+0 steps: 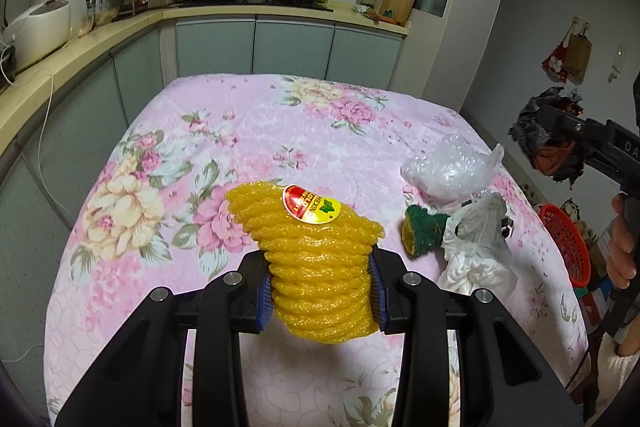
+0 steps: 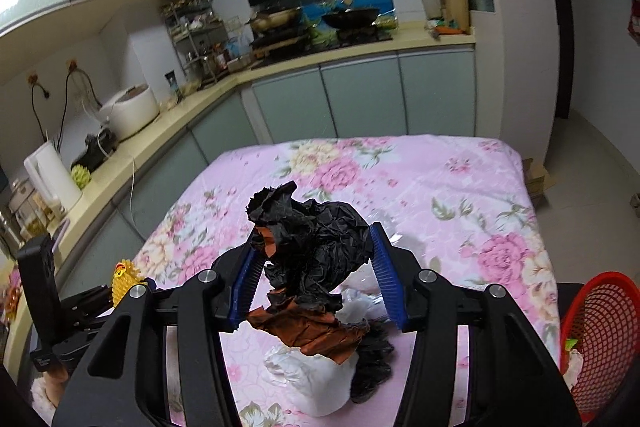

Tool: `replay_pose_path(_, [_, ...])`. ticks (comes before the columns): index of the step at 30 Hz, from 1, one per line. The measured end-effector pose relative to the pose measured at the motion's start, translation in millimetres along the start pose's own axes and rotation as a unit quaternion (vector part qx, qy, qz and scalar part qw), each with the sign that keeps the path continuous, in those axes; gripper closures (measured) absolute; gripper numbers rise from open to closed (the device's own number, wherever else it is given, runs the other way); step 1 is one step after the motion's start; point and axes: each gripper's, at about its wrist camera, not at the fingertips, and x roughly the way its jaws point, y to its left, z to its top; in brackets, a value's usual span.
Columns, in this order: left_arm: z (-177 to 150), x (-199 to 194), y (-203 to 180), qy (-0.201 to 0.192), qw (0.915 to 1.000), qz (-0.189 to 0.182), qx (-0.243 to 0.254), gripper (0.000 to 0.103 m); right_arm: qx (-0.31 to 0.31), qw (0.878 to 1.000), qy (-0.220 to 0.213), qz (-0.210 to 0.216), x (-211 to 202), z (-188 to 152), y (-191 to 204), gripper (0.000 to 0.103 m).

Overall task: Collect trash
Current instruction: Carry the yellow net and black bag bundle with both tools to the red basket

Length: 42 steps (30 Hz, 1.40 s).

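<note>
In the left wrist view my left gripper is shut on a yellow foam fruit net with a red and yellow sticker, held above the table. My right gripper is shut on a crumpled black and brown paper wad, lifted off the table. At the right of the left wrist view, that wad and the right gripper hang past the table's edge. A clear plastic wrap, a green and yellow sponge and a crumpled white bag lie together on the table.
The table wears a pink floral cloth. A red mesh basket stands off its right side, with a hand on the right gripper's handle nearby. Kitchen counters with a rice cooker and stove run behind and to the left.
</note>
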Motion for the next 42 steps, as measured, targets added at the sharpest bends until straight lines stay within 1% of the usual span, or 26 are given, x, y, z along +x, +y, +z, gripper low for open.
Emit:
replay_pose_path(11, [14.2, -3.1, -17.5, -0.015, 0.9996, -0.010, 0.022, 0.068, 0.026, 0.999, -0.035, -0.024, -31.9, 11.7, -29.5, 0.053])
replay_pose_path(22, [21.6, -2.0, -35.5, -0.019, 0.9987, -0.021, 0.042, 0.068, 0.040, 0.998, -0.042, -0.039, -43.6, 8.2, -43.8, 0.053])
replay_pose_path(32, [35.5, -0.5, -69.5, -0.030, 0.9955, -0.041, 0.080, 0.068, 0.050, 0.995, -0.067, -0.060, -66.3, 11.7, -55.7, 0.053])
replay_pose_path(36, [43.7, 4.0, -87.9, -0.032, 0.9936, -0.054, 0.094, 0.068, 0.059, 0.993, -0.076, -0.074, -76.7, 11.6, -68.2, 0.053])
replay_pose_path(42, [57.0, 14.1, -125.2, -0.034, 0.9885, -0.083, 0.122, 0.068, 0.079, 0.988, -0.085, -0.100, -92.0, 5.8, -90.6, 0.053])
